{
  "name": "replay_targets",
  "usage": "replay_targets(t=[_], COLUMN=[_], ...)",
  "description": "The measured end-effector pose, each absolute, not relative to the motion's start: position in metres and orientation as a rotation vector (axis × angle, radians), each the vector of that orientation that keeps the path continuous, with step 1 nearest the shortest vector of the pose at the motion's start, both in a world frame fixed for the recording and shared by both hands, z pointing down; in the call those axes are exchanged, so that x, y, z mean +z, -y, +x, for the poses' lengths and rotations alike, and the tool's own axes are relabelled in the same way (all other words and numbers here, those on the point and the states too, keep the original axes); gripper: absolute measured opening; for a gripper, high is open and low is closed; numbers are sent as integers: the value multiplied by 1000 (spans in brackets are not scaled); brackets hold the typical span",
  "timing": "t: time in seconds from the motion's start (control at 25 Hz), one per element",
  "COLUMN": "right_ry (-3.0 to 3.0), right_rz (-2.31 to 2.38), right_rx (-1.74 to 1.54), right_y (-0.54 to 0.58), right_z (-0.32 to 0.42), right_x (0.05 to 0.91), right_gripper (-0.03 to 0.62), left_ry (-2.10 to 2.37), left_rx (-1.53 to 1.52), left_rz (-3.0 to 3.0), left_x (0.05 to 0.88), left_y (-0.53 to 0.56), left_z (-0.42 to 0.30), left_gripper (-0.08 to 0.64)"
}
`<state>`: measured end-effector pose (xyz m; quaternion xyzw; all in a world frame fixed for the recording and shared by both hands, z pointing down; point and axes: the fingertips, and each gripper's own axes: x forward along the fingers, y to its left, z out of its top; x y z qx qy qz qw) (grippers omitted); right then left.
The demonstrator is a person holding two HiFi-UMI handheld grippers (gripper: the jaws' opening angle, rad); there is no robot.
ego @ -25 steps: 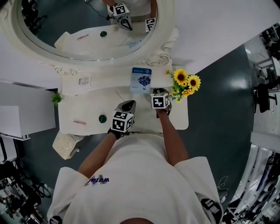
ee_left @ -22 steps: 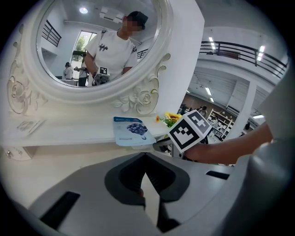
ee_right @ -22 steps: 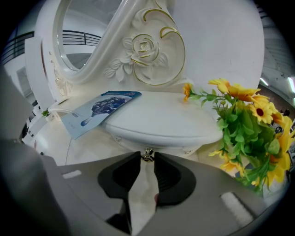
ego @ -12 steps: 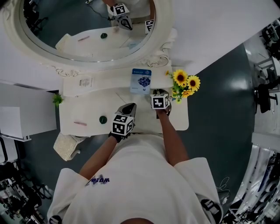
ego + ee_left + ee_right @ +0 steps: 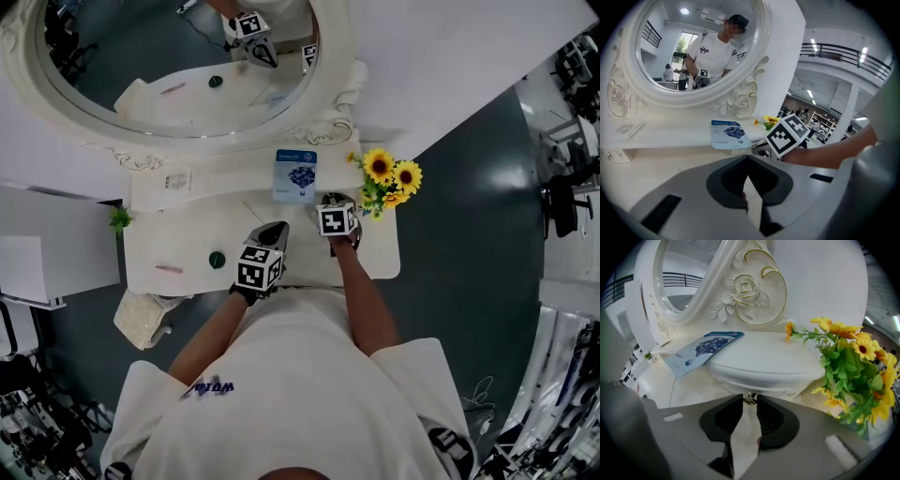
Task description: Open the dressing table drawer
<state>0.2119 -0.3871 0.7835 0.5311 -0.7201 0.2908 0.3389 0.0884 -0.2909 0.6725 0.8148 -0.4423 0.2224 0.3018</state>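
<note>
R gripper (image 5: 750, 402) pinches small metal knob (image 5: 749, 397) of drawer (image 5: 764, 375), jaws barely apart; drawer sits just left of sunflowers (image 5: 853, 362). L gripper (image 5: 747, 157) fully closed, empty, farther left of sunflowers.

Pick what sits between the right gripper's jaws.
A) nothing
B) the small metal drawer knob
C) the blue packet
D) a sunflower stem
B: in the right gripper view, the right gripper has its jaw tips closed on either side of the small metal drawer knob, which sticks out of the white drawer front.
</note>
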Motion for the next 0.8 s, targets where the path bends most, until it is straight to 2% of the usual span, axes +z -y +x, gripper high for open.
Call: replay_targets(t=[0.8], right_ry=[1883], right_rz=[1363], right_rx=[754], right_y=[376], right_z=[215], right_x=[784], right_gripper=[103], left_ry=[1140], left_rx=[604], left_rz=[2193], left_x=[670], left_y=[293], left_z=[94], left_gripper=[9])
